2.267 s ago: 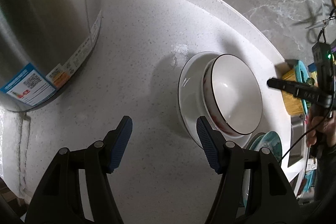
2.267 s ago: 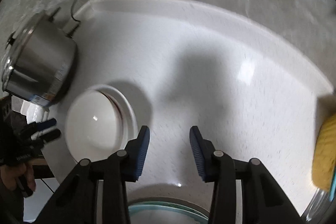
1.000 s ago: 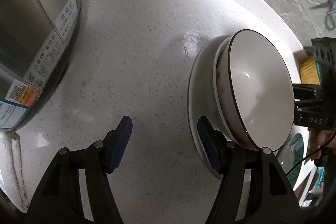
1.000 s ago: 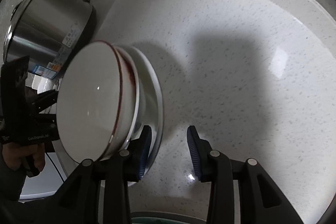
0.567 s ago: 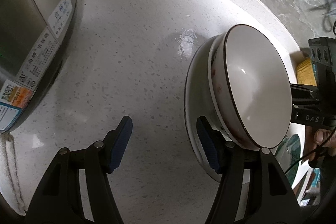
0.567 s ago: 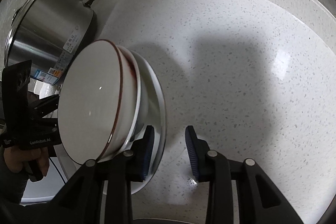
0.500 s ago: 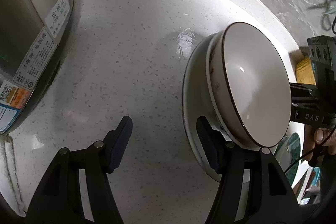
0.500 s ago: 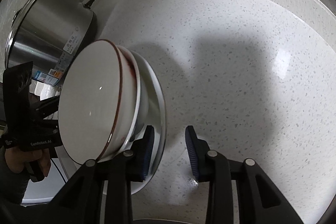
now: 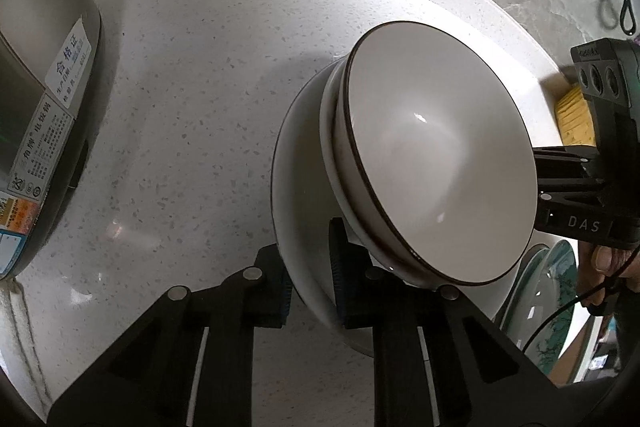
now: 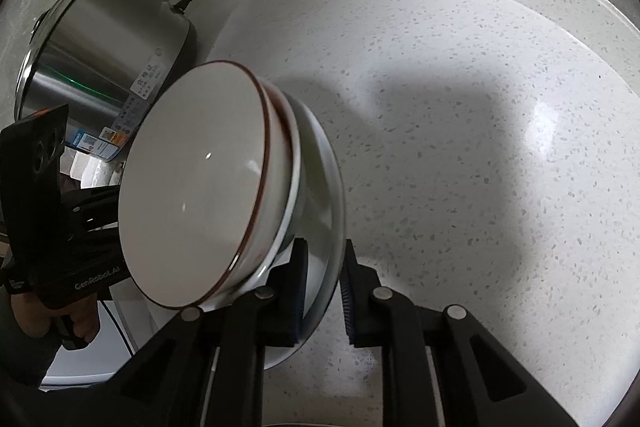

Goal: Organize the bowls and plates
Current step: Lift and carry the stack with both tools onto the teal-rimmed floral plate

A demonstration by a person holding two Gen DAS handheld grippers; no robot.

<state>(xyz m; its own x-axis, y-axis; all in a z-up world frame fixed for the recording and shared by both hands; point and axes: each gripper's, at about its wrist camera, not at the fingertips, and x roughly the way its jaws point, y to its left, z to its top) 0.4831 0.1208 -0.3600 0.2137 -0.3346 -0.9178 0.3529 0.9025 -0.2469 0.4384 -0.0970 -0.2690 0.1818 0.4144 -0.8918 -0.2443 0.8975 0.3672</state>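
Note:
A white plate [image 9: 298, 195] carries stacked white bowls with dark rims [image 9: 436, 163]. My left gripper [image 9: 310, 281] is shut on the plate's near rim, one finger under it and one on top. My right gripper [image 10: 322, 285] is shut on the opposite rim of the same plate [image 10: 326, 211], with the bowls [image 10: 192, 183] to its left. The stack looks lifted slightly off the speckled white counter [image 9: 208, 75]; I cannot tell for sure. Each gripper shows at the far side of the other's view.
A steel electric cooker [image 10: 104, 47] with a cord stands at the counter's left end, close to the stack. A teal patterned plate [image 9: 548, 295] and a yellow sponge [image 9: 574, 119] lie to the right. A grey marble wall runs behind the counter's raised edge.
Both grippers moved in on the plate from opposite sides and closed on its rim. The stack now fills more of both views.

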